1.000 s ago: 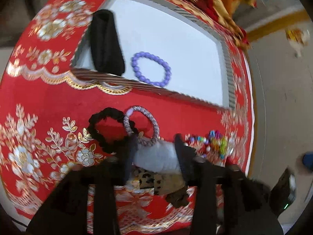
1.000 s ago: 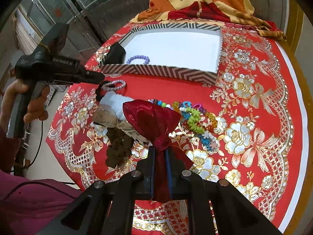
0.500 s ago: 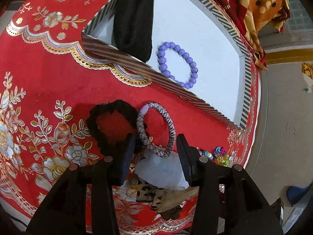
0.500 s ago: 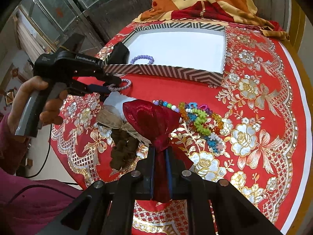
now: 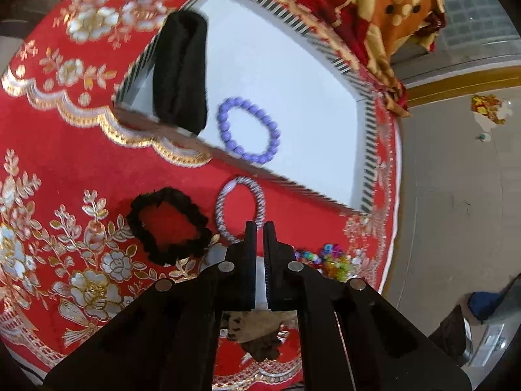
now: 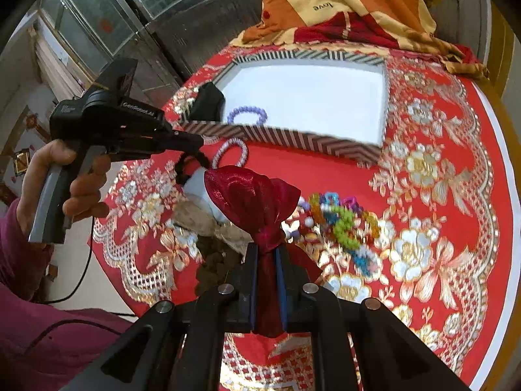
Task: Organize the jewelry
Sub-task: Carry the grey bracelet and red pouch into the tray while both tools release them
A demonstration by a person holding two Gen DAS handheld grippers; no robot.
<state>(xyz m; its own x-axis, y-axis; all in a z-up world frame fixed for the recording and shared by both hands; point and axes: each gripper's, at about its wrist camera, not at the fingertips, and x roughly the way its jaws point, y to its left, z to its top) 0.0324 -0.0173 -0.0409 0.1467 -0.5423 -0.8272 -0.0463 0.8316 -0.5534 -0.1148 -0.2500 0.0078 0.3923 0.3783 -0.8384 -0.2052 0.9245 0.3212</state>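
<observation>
The left gripper (image 5: 260,228) pinches the near edge of the silver bangle (image 5: 239,208), which lies just outside the striped tray (image 5: 368,150), near the purple bracelet (image 5: 249,130) inside. The right gripper (image 6: 267,254) clamps a red pouch (image 6: 252,195).

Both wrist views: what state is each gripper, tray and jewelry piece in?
Left gripper: shut on the silver bangle.
Right gripper: shut on the red pouch.
Tray: holds the purple bracelet and black roll.
Black scrunchie: on the cloth.
</observation>
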